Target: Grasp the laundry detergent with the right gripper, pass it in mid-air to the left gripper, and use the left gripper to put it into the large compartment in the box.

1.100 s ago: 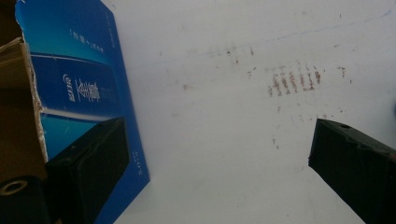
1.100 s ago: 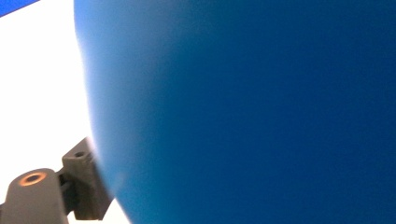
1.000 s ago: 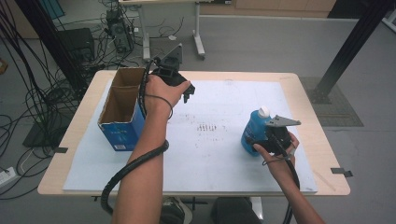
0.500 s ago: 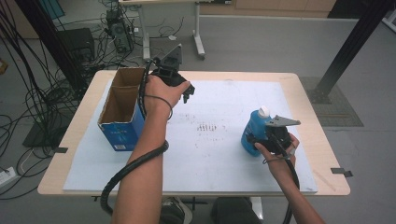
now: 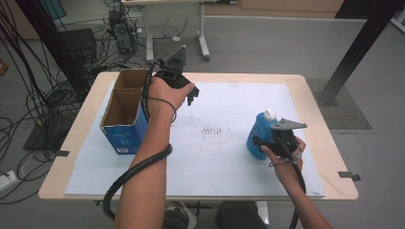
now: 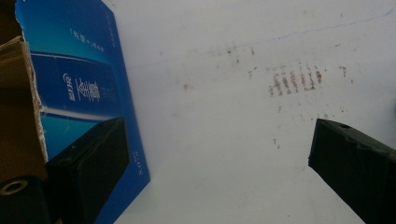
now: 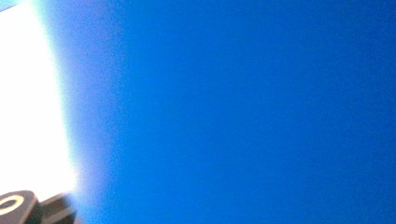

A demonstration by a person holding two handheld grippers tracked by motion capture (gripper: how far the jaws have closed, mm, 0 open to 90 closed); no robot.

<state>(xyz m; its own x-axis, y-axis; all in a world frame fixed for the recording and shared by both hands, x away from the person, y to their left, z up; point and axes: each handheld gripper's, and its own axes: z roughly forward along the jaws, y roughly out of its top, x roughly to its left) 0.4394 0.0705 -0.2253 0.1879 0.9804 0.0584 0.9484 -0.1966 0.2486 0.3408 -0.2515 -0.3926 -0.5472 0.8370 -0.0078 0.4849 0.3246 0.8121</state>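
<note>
**Right gripper clamped on blue bottle, right side of tabletop**

Right gripper: jaws just closing, now pressed on the blue bottle near the tabletop's right edge. Judged rigid, smooth plastic, possibly slippery; mid-body is the sound hold. Fill level indiscernible. Left gripper open by the box, 1 corner cut off.
</note>
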